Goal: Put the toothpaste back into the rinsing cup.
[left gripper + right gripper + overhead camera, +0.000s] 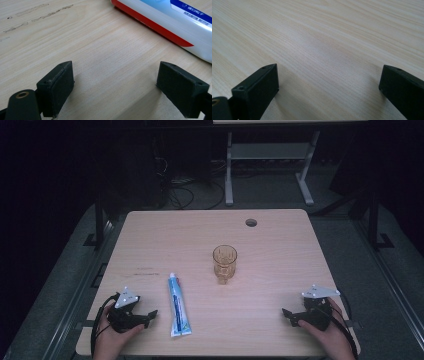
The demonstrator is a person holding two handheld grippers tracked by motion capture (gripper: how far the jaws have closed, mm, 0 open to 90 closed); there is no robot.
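The toothpaste tube (178, 306) lies flat on the wooden bench (270, 245), lengthwise from 12 to 6 o'clock, cap end at 12. The left gripper (150, 314) rests at the tube's 9 o'clock, just beside it and not touching; its fingers (56, 86) stand wide apart over bare wood. The right gripper (289, 316) rests well apart at the tube's 3 o'clock, fingers (259, 87) likewise wide apart, holding nothing. An amber drinking glass (224, 262) stands upright at the tube's 1 o'clock.
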